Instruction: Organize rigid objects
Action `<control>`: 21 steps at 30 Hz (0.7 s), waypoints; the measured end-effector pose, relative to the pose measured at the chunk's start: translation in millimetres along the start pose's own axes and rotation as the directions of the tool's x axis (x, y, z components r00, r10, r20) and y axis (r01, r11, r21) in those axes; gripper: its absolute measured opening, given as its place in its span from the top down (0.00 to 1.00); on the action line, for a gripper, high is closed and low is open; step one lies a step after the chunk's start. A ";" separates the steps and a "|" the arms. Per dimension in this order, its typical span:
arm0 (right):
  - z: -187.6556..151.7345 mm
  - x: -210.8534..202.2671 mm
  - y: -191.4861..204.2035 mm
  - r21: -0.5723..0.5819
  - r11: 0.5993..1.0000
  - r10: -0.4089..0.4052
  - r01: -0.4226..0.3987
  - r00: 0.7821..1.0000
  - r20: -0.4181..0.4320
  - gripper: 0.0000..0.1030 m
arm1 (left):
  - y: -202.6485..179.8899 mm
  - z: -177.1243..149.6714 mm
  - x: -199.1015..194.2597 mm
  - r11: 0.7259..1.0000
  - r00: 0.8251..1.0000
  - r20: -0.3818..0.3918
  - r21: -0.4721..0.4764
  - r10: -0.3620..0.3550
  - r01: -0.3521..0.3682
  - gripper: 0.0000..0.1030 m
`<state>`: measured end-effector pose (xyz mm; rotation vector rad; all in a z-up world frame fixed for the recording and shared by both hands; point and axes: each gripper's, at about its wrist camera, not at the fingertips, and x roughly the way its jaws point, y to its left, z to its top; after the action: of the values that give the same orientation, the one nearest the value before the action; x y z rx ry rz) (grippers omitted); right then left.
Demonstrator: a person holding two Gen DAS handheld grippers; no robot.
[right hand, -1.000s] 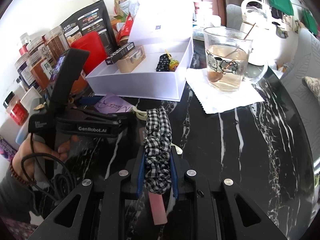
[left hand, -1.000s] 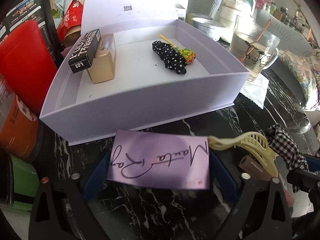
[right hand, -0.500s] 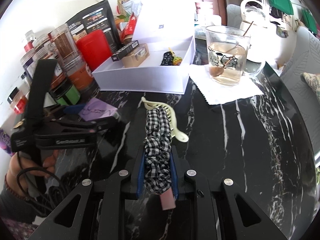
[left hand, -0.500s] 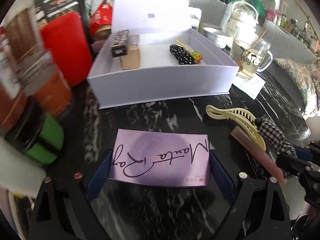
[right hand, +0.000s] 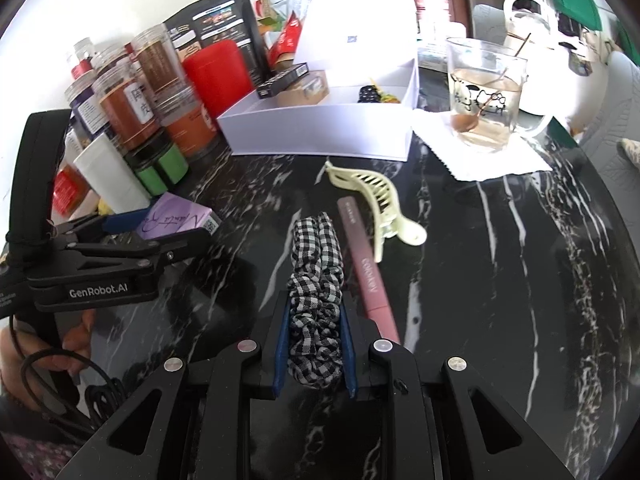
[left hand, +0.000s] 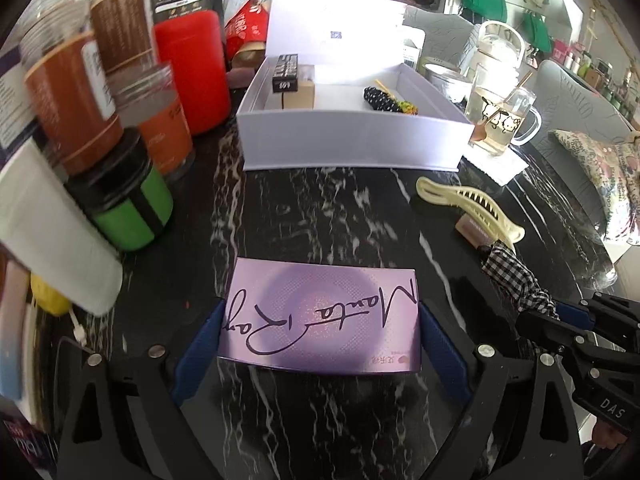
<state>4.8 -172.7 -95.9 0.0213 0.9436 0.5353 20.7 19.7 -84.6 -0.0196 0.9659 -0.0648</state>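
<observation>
My left gripper [left hand: 320, 328] is shut on a flat purple box [left hand: 320, 320] with script lettering, held above the black marble table; it also shows in the right wrist view [right hand: 172, 220]. My right gripper [right hand: 314, 344] is shut on a black-and-white checked scrunchie [right hand: 316, 272], also seen in the left wrist view [left hand: 516, 280]. An open white box [left hand: 352, 140] stands ahead, holding a black carton [left hand: 285, 74], a tan carton [left hand: 300, 96] and a dotted scrunchie [left hand: 380, 100]. A cream hair claw [right hand: 380, 196] and a pink tube [right hand: 366, 268] lie on the table.
Jars, a red canister [left hand: 188, 76] and a green-banded pot [left hand: 128, 208] crowd the left side. A glass mug of tea [right hand: 484, 96] stands on a white napkin [right hand: 492, 156] at the right. A white kettle [left hand: 500, 52] stands behind.
Both grippers have drawn back from the white box, each still holding its object. The pink tube now lies on the table beside the scrunchie rather than under it.
</observation>
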 end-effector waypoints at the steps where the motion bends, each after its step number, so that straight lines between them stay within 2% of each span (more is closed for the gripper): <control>1: -0.7 0.7 1.3 -0.003 1.000 0.002 -0.002 1.000 -0.003 0.79 | 0.4 -2.6 0.1 1.000 1.000 -0.003 -0.003 0.001 -0.001 0.09; 6: -5.2 5.0 5.9 -0.020 1.000 0.002 -0.002 1.000 -0.012 0.79 | 2.5 -12.8 1.9 0.999 0.999 -0.016 -0.019 0.030 -0.030 0.09; 13: -8.6 9.8 5.5 -0.022 1.000 -0.001 0.000 0.999 -0.034 0.78 | 11.5 -20.1 10.1 0.996 0.999 -0.047 -0.083 0.021 -0.025 0.09; 17: -7.8 10.8 6.7 -0.024 1.000 -0.009 0.009 1.000 -0.029 0.77 | 9.1 -23.4 11.2 0.996 0.997 -0.049 -0.060 0.058 -0.061 0.09; 21: -6.2 12.5 8.5 -0.024 1.000 -0.011 0.010 0.999 -0.030 0.77 | 9.5 -22.5 9.3 0.996 0.998 -0.048 -0.073 0.040 -0.044 0.09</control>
<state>2.1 -161.0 -107.0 -0.0131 0.9660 0.5384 7.9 28.9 -105.5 -0.0662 1.0146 0.0092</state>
